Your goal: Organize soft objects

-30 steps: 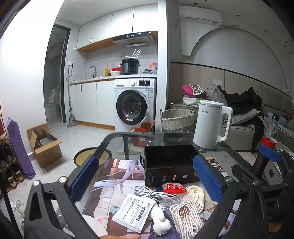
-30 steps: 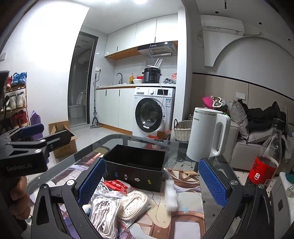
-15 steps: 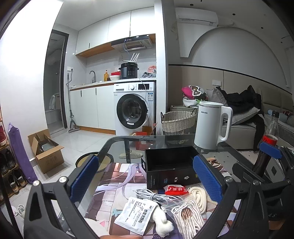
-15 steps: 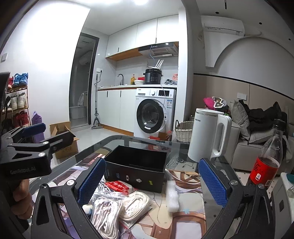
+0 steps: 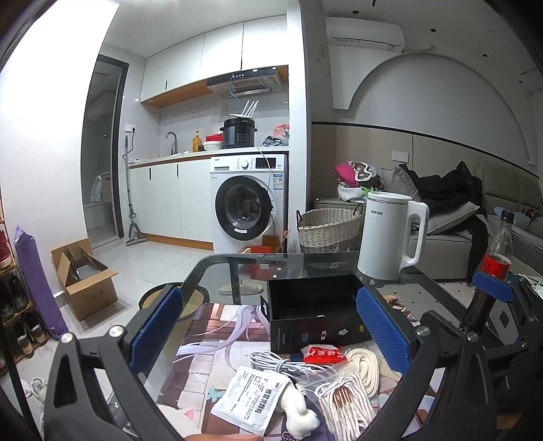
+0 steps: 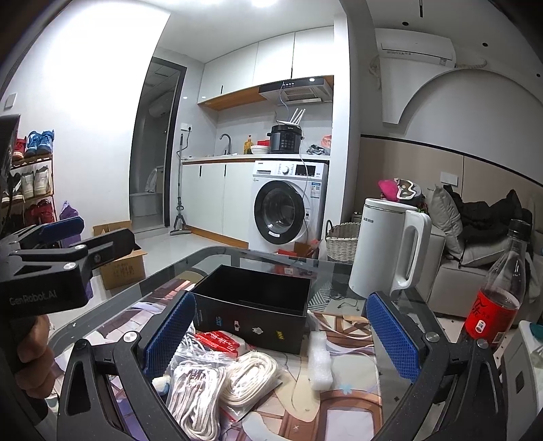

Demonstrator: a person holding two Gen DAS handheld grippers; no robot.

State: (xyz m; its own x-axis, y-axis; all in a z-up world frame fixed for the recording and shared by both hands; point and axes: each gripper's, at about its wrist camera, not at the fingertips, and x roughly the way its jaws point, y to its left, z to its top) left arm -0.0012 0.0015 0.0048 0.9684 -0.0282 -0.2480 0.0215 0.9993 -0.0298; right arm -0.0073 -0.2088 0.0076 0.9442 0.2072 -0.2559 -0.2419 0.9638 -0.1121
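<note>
Glass table (image 6: 176,271) – 1 black box (image 6: 251,305), 2 rope bundles (image 6: 247,376).

Black box (image 6: 253,307), blue fingers (image 6: 393,341)

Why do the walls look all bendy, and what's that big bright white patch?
Left wrist view: the fisheye lens curves the walls, and glare washes out the left wall. Right wrist view: same bending; the ceiling light bleaches the upper wall, yet the black box stays sharp.

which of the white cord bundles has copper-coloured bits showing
The bagged bundle nearest the camera in the left wrist view: copper-coloured clips sit across its strands. The thicker cream coil behind it and the grey cable to its left show none.
</note>
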